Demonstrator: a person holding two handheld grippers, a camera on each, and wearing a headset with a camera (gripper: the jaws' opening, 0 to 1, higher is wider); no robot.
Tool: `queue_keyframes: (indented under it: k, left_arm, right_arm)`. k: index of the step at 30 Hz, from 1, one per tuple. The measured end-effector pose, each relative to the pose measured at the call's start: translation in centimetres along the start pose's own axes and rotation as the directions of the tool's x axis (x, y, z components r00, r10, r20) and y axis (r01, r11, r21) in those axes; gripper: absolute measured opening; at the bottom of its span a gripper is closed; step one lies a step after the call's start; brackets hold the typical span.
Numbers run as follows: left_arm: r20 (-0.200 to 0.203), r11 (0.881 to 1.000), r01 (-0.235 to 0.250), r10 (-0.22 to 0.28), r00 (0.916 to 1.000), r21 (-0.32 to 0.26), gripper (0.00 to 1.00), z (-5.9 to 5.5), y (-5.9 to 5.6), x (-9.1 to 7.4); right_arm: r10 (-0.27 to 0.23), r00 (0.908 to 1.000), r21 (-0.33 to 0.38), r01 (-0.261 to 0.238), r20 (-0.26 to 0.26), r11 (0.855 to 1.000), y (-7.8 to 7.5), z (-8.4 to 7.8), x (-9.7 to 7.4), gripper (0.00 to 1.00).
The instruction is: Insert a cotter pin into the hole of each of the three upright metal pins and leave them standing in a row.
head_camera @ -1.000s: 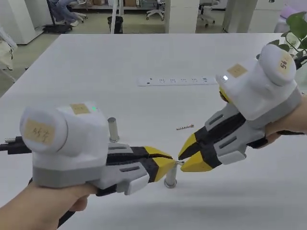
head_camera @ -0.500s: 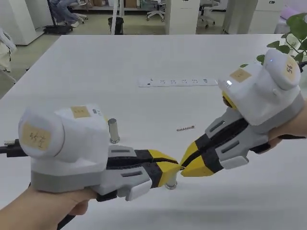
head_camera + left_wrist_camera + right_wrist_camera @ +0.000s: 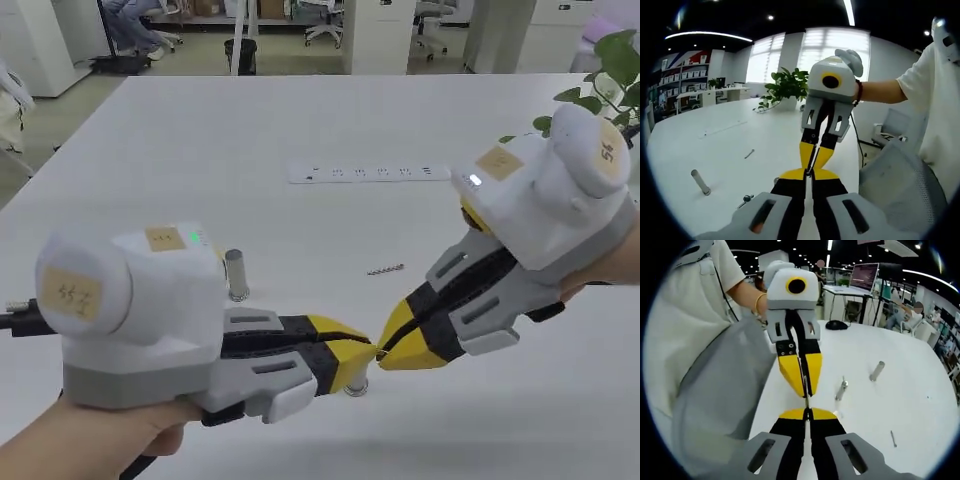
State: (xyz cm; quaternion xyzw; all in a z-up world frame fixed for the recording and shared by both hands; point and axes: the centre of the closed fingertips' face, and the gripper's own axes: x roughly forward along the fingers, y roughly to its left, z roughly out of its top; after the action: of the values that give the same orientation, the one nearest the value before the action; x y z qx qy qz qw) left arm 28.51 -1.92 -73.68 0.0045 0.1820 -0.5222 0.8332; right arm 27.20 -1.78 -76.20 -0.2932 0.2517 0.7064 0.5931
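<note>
White workbench (image 3: 180,140) carries the job, and the landmark is the near metal pin (image 3: 355,386), upright at the table's front with just its foot showing below the jaw tips. Directly above it the left gripper (image 3: 358,350) and the right gripper (image 3: 386,352) meet tip to tip, one reaching in from the pin's left, the other from its right. Both pairs of jaws are closed.

In the right gripper view a thin cotter pin (image 3: 806,399) bridges the two tips. Its long axis runs straight from one gripper to the other, about level over the near metal pin's top. The right jaws pinch its end; whether the left jaws clamp it or merely touch it I cannot tell.

My reading: the cotter pin sits higher than the hole, which is hidden. It would have to come down beside the pin's head, its axis kept crosswise to the upright shaft, with the right gripper driving.

Behind and left of the near metal pin a second metal pin (image 3: 236,273) stands upright, well apart. Behind and slightly right a loose cotter pin (image 3: 385,269) lies flat. Farther back rests a power strip (image 3: 368,172).
</note>
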Motion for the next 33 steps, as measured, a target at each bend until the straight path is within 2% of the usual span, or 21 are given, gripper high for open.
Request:
queue_keyframes:
  k: [2, 5, 13, 17, 21, 24, 28, 31, 33]
  left_arm:
    - [-0.003, 1.0, -0.004, 0.004, 1.0, -0.029, 0.02, -0.1, 0.2, 0.1]
    - [-0.011, 0.999, -0.019, 0.019, 0.9998, -0.042, 0.03, -0.4, 0.4, 0.3]
    - [-0.018, 0.997, -0.072, 0.071, 0.9973, -0.019, 0.19, -1.5, 0.6, 0.8]
    - [-0.037, 0.994, -0.107, 0.106, 0.9936, -0.012, 0.22, -2.4, 1.1, 1.0]
    - [-0.026, 0.99, -0.137, 0.136, 0.9904, -0.023, 0.24, -2.7, 1.6, 1.1]
    - [-0.048, 0.987, -0.16, 0.159, 0.9861, -0.012, 0.25, -3.3, 2.0, 1.2]
    - [-0.064, 0.981, -0.194, 0.193, 0.9792, -0.014, 0.25, -4.0, 2.6, 1.4]
    - [-0.084, 0.972, -0.234, 0.232, 0.9692, -0.015, 0.25, -4.7, 3.2, 1.7]
    - [-0.097, 0.968, -0.25, 0.247, 0.9641, -0.017, 0.25, -5.0, 3.5, 1.8]
  right_arm:
    - [-0.01, 0.9996, -0.001, 0.01, -0.025, 1.0, -0.1, -0.2, 0.0, 0.03]
    - [-0.024, 0.9982, -0.011, 0.023, -0.055, 1.0, -0.3, -0.5, -0.1, 0.03]
    - [-0.062, 0.9902, -0.005, 0.062, -0.125, 0.998, -1.2, -1.8, -0.5, 0.03]
    - [-0.077, 0.9839, -0.012, 0.076, -0.161, 0.997, -1.6, -2.8, -0.6, 0.03]
    - [-0.084, 0.9777, -0.004, 0.084, -0.192, 0.996, -1.9, -3.7, -0.5, 0.03]
    - [-0.1, 0.969, -0.002, 0.102, -0.226, 0.995, -2.3, -4.6, -0.6, 0.03]
    - [-0.106, 0.962, 0.008, 0.112, -0.251, 0.994, -2.7, -5.3, -0.6, 0.03]
    - [-0.109, 0.9578, 0.01, 0.116, -0.266, 0.993, -2.8, -5.8, -0.4, 0.03]
    - [-0.114, 0.9517, 0.015, 0.124, -0.285, 0.992, -3.1, -6.4, -0.3, 0.03]
